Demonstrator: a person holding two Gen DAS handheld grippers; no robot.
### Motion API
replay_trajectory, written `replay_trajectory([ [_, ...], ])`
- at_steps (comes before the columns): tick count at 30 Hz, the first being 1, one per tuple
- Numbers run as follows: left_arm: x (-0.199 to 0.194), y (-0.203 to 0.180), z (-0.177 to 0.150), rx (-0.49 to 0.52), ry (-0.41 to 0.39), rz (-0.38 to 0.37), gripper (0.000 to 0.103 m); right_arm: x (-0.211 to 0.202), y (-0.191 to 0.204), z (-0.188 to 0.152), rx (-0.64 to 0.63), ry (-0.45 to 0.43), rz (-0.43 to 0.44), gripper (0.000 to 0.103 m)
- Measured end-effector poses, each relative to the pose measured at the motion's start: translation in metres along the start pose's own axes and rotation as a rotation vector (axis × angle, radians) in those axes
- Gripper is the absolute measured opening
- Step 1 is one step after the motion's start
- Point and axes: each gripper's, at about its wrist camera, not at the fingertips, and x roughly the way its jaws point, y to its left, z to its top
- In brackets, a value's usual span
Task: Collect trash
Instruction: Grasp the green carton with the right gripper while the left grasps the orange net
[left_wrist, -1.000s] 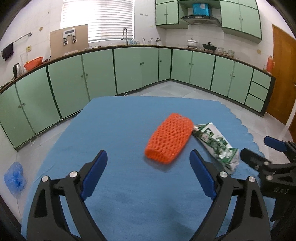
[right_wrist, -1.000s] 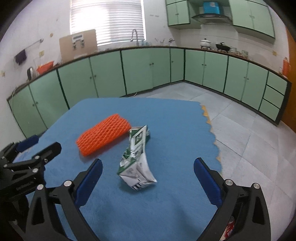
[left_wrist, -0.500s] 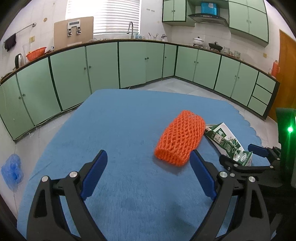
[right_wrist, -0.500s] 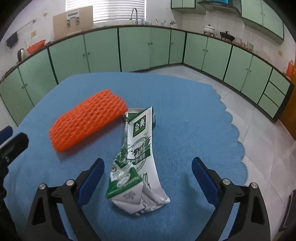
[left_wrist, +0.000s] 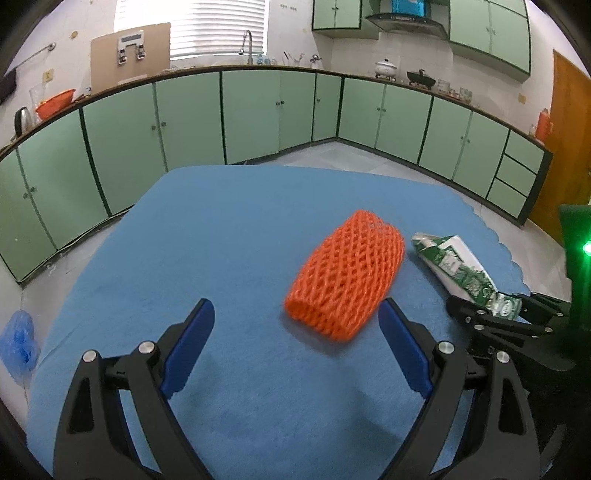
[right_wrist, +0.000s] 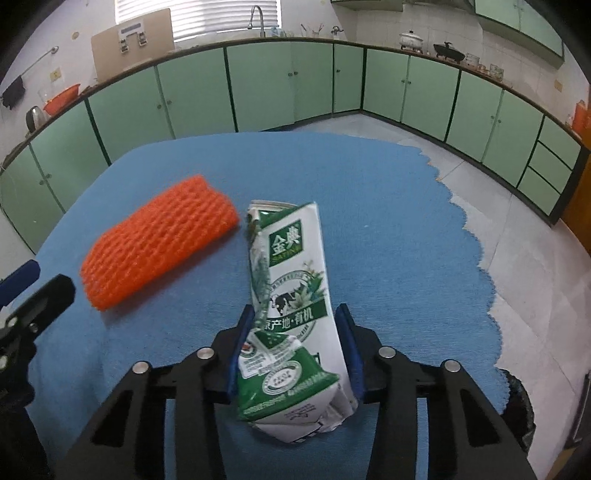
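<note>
An orange foam net sleeve lies on the blue tablecloth; it also shows in the right wrist view. A crushed green-and-white milk carton lies to its right. My right gripper is shut on the carton's near end, blue pads pressing both sides. It shows in the left wrist view holding the carton. My left gripper is open and empty, just short of the orange sleeve, its right pad beside the sleeve's near end.
The tablecloth's scalloped right edge drops to tiled floor. A dark bin rim shows at lower right below the table. A blue plastic bag lies on the floor at left. Green kitchen cabinets ring the room.
My right gripper has moved forward over the milk carton and shut on its near end. My left gripper has moved closer to the orange sleeve and stays open.
</note>
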Motion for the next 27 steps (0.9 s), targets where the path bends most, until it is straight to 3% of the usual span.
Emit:
replay_trajectory([
  [9, 0.035, -0.019, 0.018, 0.035, 0.056, -0.029, 0.088, -0.009, -0.018, 0.004, 0.045, -0.033, -0.011, 0.041],
  [17, 0.073, -0.03, 0.026, 0.052, 0.167, -0.037, 0.087, -0.009, -0.021, -0.001, 0.068, -0.024, -0.002, 0.041],
  [23, 0.071, -0.034, 0.022, 0.021, 0.174, -0.088, 0.046, -0.012, -0.023, 0.0, 0.083, -0.037, 0.004, 0.041],
  [25, 0.065, -0.037, 0.021, 0.021, 0.157, -0.077, 0.026, -0.013, -0.025, -0.001, 0.09, -0.042, 0.006, 0.041],
  [27, 0.061, -0.04, 0.019, 0.019, 0.151, -0.079, 0.02, -0.015, -0.026, -0.002, 0.094, -0.047, 0.007, 0.041],
])
